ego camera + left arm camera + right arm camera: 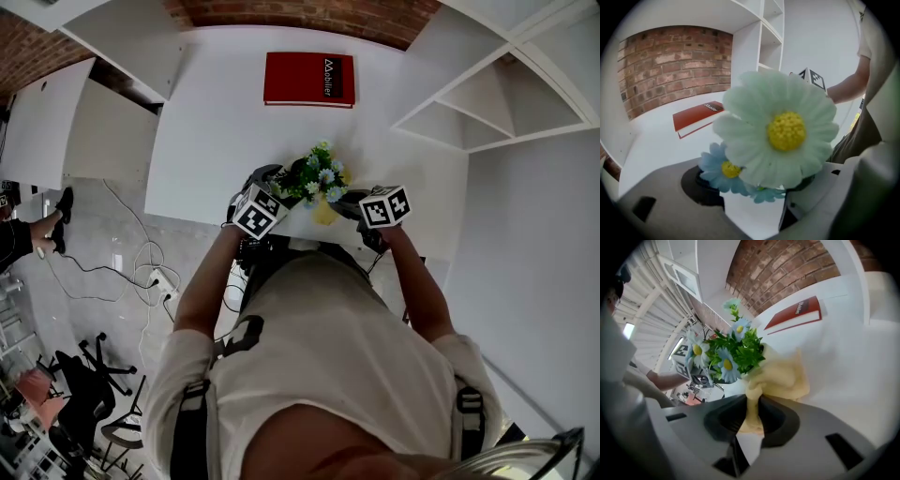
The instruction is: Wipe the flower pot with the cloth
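The flower pot (730,387) is at the near edge of the white surface (216,112), seemingly clamped in the left tool (754,206). The right tool (750,418) pinches the cloth (783,376). A hard wipe could tip the pot off the edge or snag the flowers (314,178).

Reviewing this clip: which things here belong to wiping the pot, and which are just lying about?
In the job: flower pot with daisies; yellow cloth, pinched in the right tongs; left tongs, holding the pot.
Lying about: red book; white shelves; floor cables.
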### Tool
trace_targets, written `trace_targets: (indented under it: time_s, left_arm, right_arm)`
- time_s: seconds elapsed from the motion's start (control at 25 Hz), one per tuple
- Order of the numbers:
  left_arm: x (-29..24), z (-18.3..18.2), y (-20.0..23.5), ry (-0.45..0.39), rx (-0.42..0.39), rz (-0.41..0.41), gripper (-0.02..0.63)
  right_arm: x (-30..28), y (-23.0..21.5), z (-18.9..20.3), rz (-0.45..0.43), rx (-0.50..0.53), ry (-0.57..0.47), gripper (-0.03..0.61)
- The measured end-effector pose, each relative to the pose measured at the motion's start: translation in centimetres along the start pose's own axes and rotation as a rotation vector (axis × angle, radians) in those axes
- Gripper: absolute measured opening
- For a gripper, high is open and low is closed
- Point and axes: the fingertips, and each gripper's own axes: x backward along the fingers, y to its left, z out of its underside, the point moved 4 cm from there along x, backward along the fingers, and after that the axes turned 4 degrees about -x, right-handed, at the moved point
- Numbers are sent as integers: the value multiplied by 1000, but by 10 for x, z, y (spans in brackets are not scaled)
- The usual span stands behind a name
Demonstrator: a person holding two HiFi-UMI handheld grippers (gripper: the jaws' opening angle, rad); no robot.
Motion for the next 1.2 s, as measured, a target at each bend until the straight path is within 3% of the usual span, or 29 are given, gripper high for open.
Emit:
trace_targets:
  time_s: [0.16, 0.32, 0.4, 0.6, 0.84, 1.2]
  left_arm:
    - [1, 0, 0, 9, -9, -16, 357]
    - [3, 2, 1, 10, -8, -20, 358]
    - [3, 2, 2, 12, -8, -24, 357]
    - [7, 3, 9, 18, 3, -54, 357]
    - [6, 6, 12, 33, -5, -74, 357]
    - [11, 12, 16, 60, -15, -105, 357]
  right_arm:
    - [32, -2, -23, 33, 5, -73, 78]
    - [65, 5, -60, -23, -39, -242, 80]
    - [66, 4, -66, -35, -51, -267, 80]
    - [33, -4, -52, -33, -103, -205, 80]
    - [-4, -20, -13, 39, -160, -67, 78]
    - [13, -30, -7, 66, -246, -78, 80]
